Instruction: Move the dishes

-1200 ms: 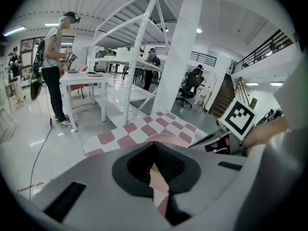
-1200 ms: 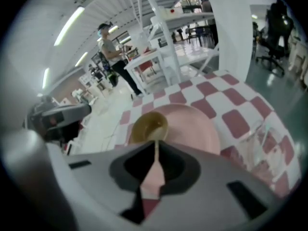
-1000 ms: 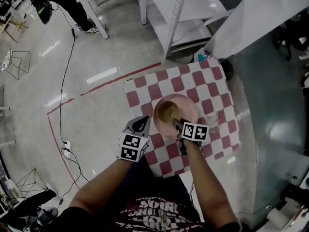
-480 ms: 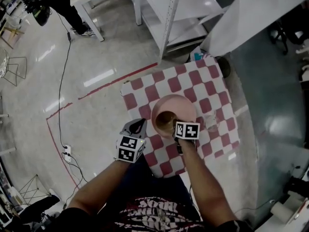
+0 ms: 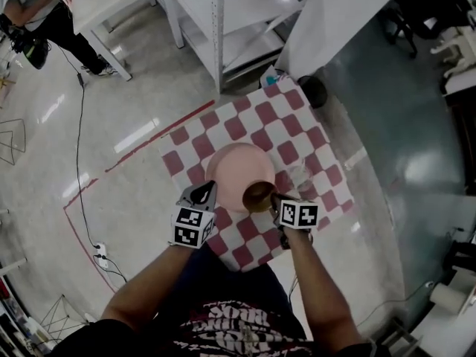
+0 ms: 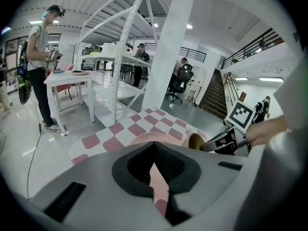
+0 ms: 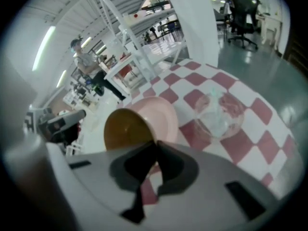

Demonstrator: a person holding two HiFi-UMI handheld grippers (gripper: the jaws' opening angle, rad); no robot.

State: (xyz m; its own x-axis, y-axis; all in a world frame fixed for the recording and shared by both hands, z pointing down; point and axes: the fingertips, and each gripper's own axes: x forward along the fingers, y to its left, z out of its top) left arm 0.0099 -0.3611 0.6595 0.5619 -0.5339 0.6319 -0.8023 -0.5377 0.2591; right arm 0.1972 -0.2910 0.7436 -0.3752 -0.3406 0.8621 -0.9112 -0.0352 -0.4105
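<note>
A small brown bowl [image 7: 126,129] is held tilted at the near right rim of the pink plate [image 5: 232,168], and its hollow is seen from above in the head view. Its rim is pinched between the jaws of the right gripper [image 7: 156,144], which are pressed almost together on the thin wall. From those jaws the bowl extends forward and to the left, so that its body overlaps the plate's edge. Being round, the bowl has no long axis to be reckoned with; what counts is that it is gripped at a single point of the rim, on the side nearest the person. Whether its base is fully clear of the plate cannot be told.

The left gripper [image 5: 204,192] is held just beside the plate's near left rim, pointed towards the plate. Its jaws are closed tip to tip and nothing is pinched between them. The bowl is therefore the right hand's alone, with the plate the nearer dish for the left.

A clear glass dish [image 7: 219,113] stands just beyond the plate's right side, apart from it, and both rest on the checkered cloth [image 5: 256,114]. The next move is judged to be a carry away from the plate, during which a bowl held only by its rim may be expected to swing
</note>
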